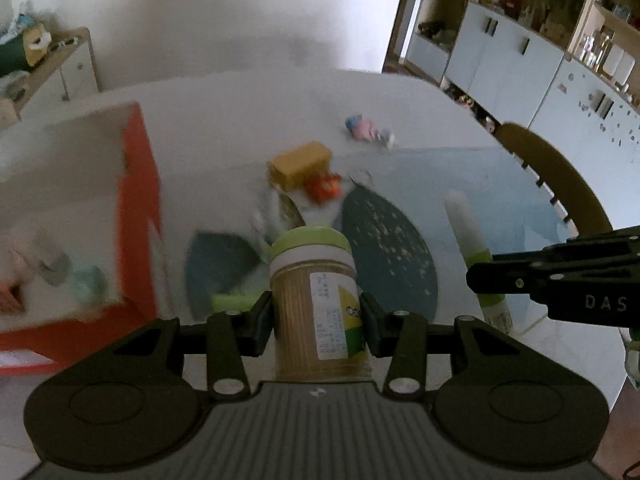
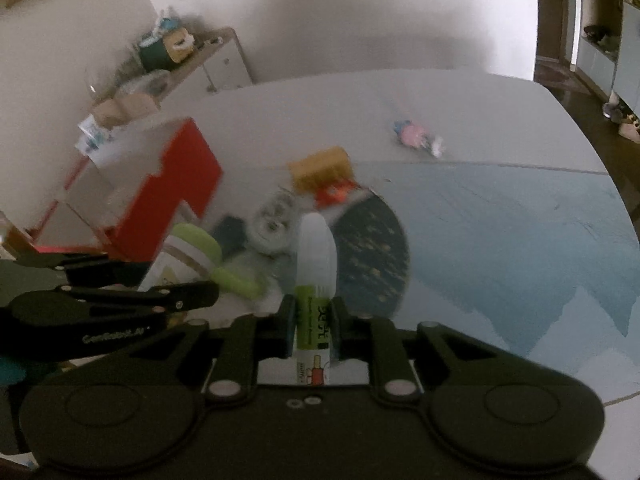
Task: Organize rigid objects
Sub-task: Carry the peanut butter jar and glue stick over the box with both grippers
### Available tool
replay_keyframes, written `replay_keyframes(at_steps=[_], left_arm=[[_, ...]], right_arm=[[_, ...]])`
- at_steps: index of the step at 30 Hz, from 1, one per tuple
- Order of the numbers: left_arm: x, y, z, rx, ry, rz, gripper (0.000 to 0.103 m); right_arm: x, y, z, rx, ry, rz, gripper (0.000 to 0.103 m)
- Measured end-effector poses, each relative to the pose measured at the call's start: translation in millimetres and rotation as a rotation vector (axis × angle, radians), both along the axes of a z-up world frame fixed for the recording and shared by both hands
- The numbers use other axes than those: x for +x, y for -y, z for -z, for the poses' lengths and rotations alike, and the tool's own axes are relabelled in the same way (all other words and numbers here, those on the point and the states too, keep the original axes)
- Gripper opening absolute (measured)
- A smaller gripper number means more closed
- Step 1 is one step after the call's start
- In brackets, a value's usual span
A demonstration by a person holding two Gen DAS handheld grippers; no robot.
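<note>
We've got two items up off the tabletop (image 1: 240, 120): left tongs (image 1: 316, 320) clamped on the green-lidded jar (image 1: 314, 276), right tongs (image 2: 312, 328) shut on the glue stick (image 2: 314, 276). Neither's in the red box (image 1: 140, 216) yet. Box looks to hold a few bits already. Yellow block (image 1: 300, 168), orange toy (image 1: 324, 188), pink figure (image 1: 366, 130) etc. not yet sorted, so we reckon approx. halfway.

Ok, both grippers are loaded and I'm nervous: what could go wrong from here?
1. The left gripper grips the green-lidded jar of toothpicks low, so it may tip.
2. The right gripper pinches the slim white-capped glue stick near its base; it could pivot.
3. The grippers are close together and could collide.
</note>
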State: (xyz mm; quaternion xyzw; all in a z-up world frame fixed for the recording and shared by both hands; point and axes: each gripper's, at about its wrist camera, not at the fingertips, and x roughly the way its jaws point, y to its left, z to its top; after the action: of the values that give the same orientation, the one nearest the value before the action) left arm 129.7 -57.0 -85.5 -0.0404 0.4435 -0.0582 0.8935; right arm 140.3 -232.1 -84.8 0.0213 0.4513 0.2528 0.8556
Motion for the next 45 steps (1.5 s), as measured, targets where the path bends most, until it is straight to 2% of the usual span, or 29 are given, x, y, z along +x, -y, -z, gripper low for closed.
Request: replay_keyframes(at_steps=[10,21,32,37,45], left_arm=[[-3,-68,-45,0.025,0.06,-0.019,0.045],[-3,-157,-61,0.069,0.097,-0.089,0.045],[10,-235,-50,0.12,0.067,-0.173,0.045],[24,-261,-32,0.149,0.031,-0.213,0.045],[51,-276,-4,0.152,-0.025,-0.212,0.045]], right_arm=[[7,-71,-44,0.071,0.044,-0.042,0.016],[14,-167,-60,0.096,0.065,-0.099,0.016],[37,-237,-48,0.06,0.051,-0.102,0.016],[48,-263,-29,-0.004,0.035,-0.105,0.016],[60,-291,7,-0.095,0.002,-0.124,0.016]])
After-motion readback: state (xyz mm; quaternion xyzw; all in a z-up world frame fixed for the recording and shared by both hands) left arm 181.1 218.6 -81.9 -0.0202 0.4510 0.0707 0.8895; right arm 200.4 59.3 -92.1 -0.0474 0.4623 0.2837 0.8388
